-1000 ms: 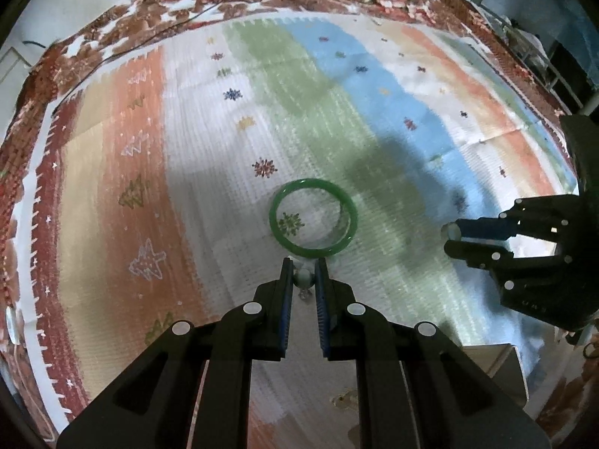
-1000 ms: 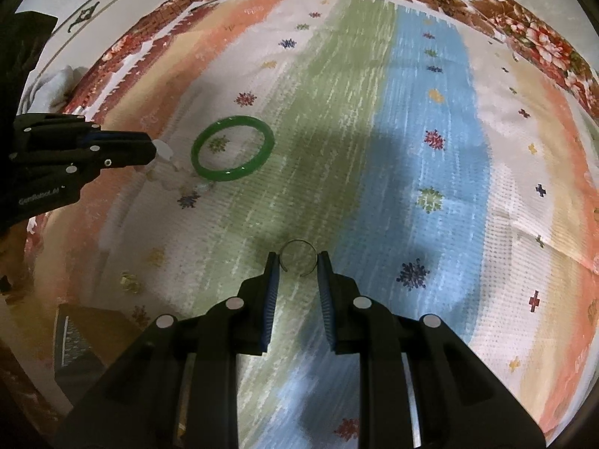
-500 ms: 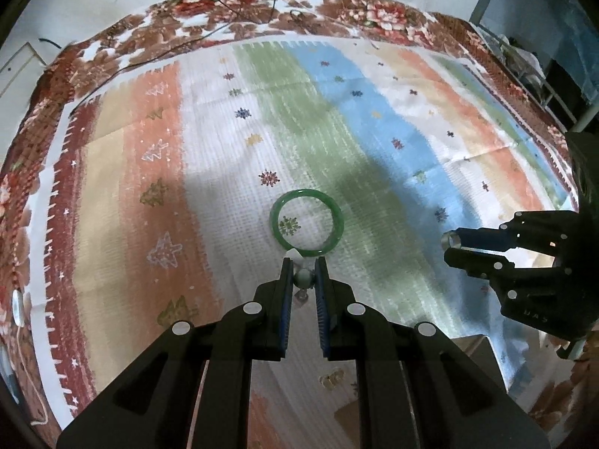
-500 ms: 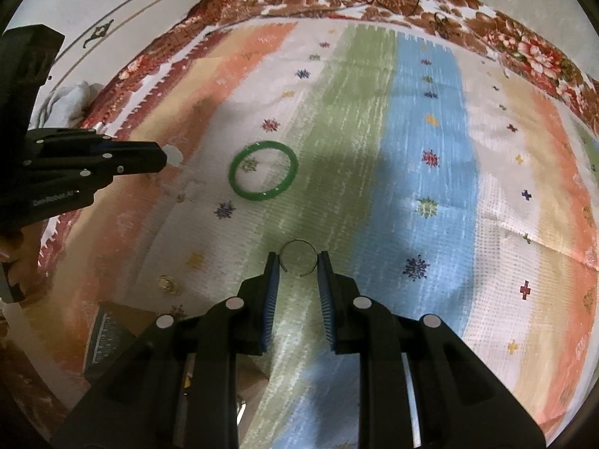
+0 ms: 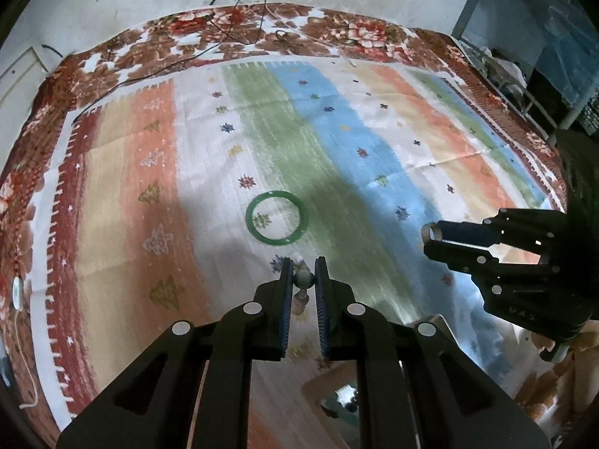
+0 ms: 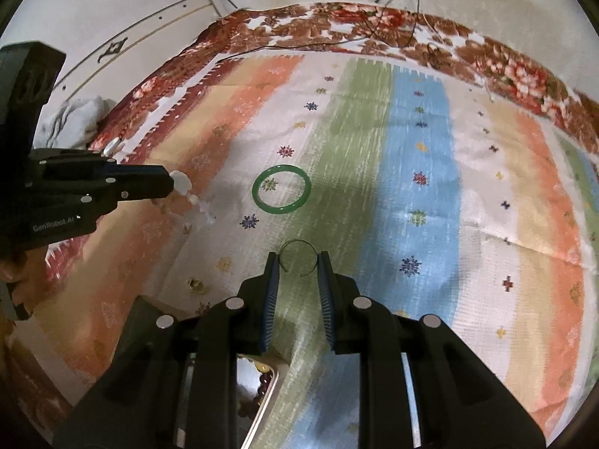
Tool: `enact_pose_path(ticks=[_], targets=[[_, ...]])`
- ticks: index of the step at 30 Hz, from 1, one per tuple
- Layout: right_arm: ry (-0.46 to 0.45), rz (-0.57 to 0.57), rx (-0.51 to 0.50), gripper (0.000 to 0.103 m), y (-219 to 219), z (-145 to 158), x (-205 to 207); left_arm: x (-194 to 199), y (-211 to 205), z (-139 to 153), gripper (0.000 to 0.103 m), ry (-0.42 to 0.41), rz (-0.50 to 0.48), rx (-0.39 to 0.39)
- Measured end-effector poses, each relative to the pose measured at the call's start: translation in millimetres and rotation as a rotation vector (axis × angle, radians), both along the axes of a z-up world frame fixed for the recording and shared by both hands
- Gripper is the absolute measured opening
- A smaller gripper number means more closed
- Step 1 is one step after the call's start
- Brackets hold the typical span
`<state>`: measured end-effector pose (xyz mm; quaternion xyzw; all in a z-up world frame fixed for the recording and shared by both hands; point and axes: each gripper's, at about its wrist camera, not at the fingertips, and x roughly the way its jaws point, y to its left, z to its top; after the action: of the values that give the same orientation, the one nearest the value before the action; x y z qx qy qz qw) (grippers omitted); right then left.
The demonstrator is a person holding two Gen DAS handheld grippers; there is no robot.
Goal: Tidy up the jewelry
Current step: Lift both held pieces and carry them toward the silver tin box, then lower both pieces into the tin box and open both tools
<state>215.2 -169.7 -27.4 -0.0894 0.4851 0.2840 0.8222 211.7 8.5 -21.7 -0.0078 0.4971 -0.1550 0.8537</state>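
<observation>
A green bangle (image 5: 277,220) lies flat on the striped cloth; it also shows in the right wrist view (image 6: 281,193). My left gripper (image 5: 301,278) is shut on a string of pale beads (image 5: 302,280), which hangs from its tips above the cloth; in the right wrist view the beads (image 6: 187,191) trail from the left gripper (image 6: 170,183). My right gripper (image 6: 298,260) is shut on a thin wire ring (image 6: 298,256) and holds it above the cloth; it shows at the right of the left wrist view (image 5: 430,237).
A wooden jewelry box with a mirrored lid (image 6: 258,385) sits below the grippers at the near edge; it shows in the left wrist view (image 5: 337,396) too. A small gold piece (image 6: 194,284) lies on the cloth. Cables (image 5: 239,0) run across the far floral border.
Both grippers have lifted and drawn back toward the near edge with their loads. The green bangle now looks smaller and farther away. The box has come into view below.
</observation>
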Motion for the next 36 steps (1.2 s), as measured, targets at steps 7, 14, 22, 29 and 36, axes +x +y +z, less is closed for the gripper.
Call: enact_pose_path(ticks=[7,14,22,29,36], targets=[[-0.041,0.014,0.028,0.022,-2,17,-19,-22,-8,9,0.011,-0.032,-0.009,-0.017],[-0.054,0.024,0.047,0.022,-3,24,-40,-45,-15,22,0.011,-0.07,-0.023,-0.046],[-0.055,0.032,0.072,0.022,-5,28,-61,-63,-20,27,0.011,-0.088,-0.039,-0.07],[-0.044,0.033,0.087,0.022,-7,26,-74,-75,-23,24,0.011,-0.083,-0.044,-0.089],[-0.021,0.052,0.101,0.022,-7,21,-91,-92,-30,18,0.011,-0.072,-0.057,-0.106]])
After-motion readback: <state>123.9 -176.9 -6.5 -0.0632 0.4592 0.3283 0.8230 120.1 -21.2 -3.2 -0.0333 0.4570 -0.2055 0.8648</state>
